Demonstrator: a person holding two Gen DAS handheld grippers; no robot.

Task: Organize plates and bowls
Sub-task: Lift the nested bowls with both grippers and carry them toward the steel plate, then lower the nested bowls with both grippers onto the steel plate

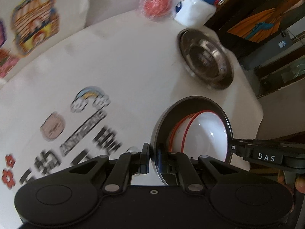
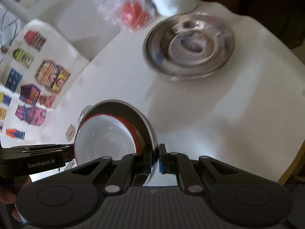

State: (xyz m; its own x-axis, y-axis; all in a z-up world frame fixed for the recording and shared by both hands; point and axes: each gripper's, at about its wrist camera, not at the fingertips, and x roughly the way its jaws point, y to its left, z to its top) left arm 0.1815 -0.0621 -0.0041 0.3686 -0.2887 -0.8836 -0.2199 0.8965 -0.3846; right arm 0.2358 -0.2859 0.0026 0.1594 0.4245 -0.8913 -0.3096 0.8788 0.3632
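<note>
Both grippers are clamped on the same item: a steel bowl (image 1: 192, 103) with a dark interior, held tilted on edge above the white table (image 1: 124, 61). The left gripper (image 1: 152, 158) has its fingers closed on the bowl's rim, one finger outside the wall and one inside. The right gripper (image 2: 155, 158) grips the opposite rim in the same manner, and its body shows in the left wrist view at the far side of the bowl. Nested inside the steel bowl are white bowls with red rims (image 1: 205, 133); at least two red rims are visible, and the exact count cannot be determined. A separate stack of steel dishes (image 2: 190, 45) rests flat on the table near its far edge, well apart from the held bowl. Beyond it stand a white and blue container (image 1: 194, 9) and a red object in clear plastic wrap (image 1: 156, 2), both blurred. Printed stickers and lettering (image 1: 89, 133) mark the table surface. A fingertip (image 1: 301, 185) of the person shows at the right edge.
</note>
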